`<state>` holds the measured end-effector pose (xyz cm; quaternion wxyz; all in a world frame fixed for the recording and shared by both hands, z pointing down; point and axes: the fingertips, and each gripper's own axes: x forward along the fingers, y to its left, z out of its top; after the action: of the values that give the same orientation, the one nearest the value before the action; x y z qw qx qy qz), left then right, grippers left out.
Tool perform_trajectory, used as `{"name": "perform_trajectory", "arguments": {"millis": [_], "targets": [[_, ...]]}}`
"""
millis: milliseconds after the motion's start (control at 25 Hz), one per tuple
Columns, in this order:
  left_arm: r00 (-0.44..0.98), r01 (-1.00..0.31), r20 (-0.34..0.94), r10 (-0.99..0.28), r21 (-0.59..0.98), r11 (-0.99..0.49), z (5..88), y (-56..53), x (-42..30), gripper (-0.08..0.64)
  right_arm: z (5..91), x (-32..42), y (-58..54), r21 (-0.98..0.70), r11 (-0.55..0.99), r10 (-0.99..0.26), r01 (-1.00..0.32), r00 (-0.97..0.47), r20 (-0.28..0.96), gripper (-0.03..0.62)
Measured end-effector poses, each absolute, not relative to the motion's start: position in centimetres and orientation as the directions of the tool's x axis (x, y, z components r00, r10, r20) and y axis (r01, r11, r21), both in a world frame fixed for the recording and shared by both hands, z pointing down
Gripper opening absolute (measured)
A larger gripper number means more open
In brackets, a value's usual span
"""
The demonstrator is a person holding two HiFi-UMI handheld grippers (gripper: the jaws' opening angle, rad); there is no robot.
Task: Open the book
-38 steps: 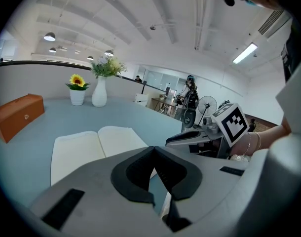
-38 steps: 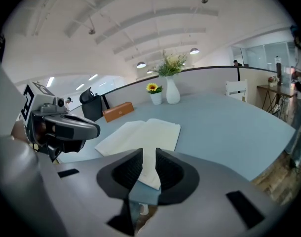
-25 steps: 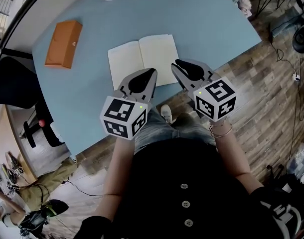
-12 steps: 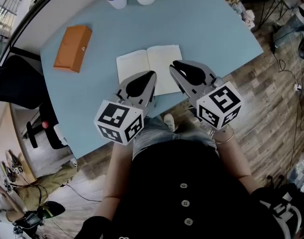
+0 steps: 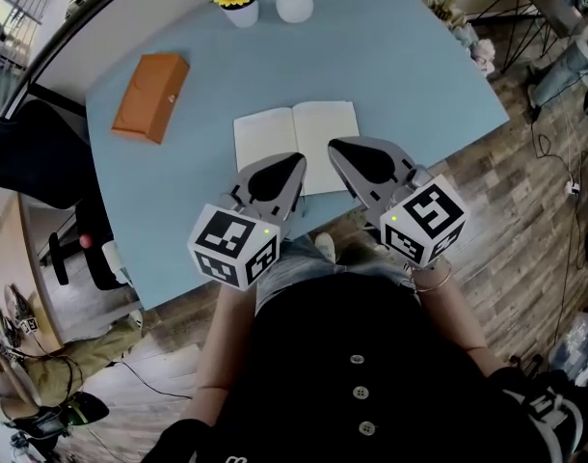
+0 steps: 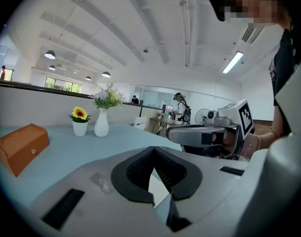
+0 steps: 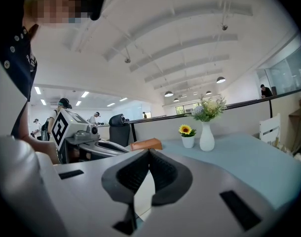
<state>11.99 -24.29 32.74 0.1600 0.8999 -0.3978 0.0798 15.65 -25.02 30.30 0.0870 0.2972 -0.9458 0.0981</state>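
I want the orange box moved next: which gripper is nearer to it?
Left. The left gripper is at the left page of the open book, with the orange box further left and away. The right gripper is at the right page, farther off.

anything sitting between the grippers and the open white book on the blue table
Nothing visible does. The open white book lies directly ahead of the left gripper and right gripper; the orange rectangular box stands well off to the left.
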Motion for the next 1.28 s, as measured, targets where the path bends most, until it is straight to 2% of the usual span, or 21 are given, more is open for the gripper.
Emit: {"name": "perform_trajectory", "arguments": {"millis": [1280], "targets": [[0.629,-0.776,0.344,-0.697,0.225,-0.589,36.2,-20.9,11.0,0.012,33.6,15.0,-21.5,-0.173,0.807,-0.502,-0.565,-0.810,0.302,0.000]]}}
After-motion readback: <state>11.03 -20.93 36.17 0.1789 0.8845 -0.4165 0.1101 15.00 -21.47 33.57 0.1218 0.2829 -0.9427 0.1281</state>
